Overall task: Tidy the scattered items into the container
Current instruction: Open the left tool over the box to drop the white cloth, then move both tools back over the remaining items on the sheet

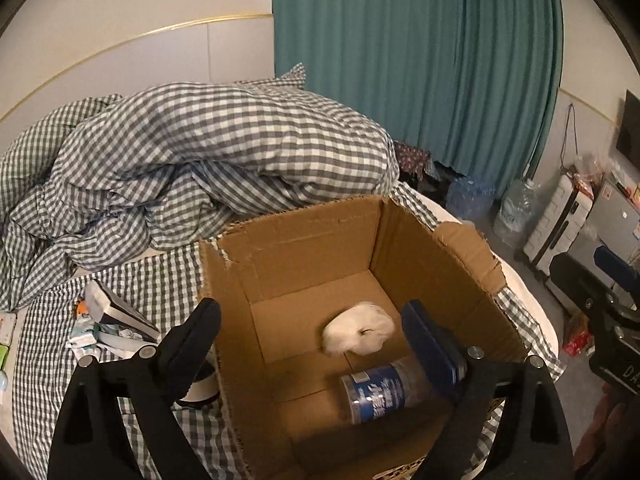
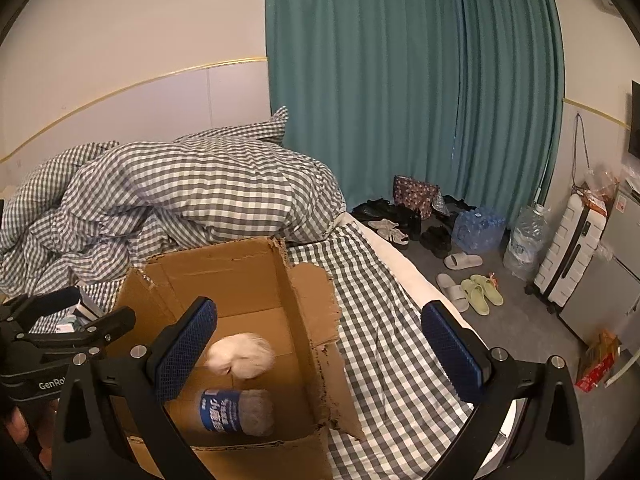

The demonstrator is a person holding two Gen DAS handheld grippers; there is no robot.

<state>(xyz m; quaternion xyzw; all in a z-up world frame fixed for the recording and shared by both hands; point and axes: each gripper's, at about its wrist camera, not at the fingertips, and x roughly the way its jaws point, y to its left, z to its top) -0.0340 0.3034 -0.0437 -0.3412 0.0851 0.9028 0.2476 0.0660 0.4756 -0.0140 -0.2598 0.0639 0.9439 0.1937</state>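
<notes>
Two items in box (image 1: pixel 440 248); blue-labelled jar (image 1: pixel 380 396) partly behind left claw (image 1: pixel 316 340).

I see a brown cardboard box (image 1: pixel 320 240) on the bed's grey-and-white checked sheet (image 2: pixel 380 320). Inside lie a white fluffy ball (image 1: pixel 358 334) and a clear jar (image 1: pixel 380 394) with a blue label. The duvet (image 1: pixel 200 148) has the same check. My tongs (image 2: pixel 320 354) are black with blue pads (image 2: pixel 452 350). The curtain (image 2: pixel 400 80) is teal.
</notes>
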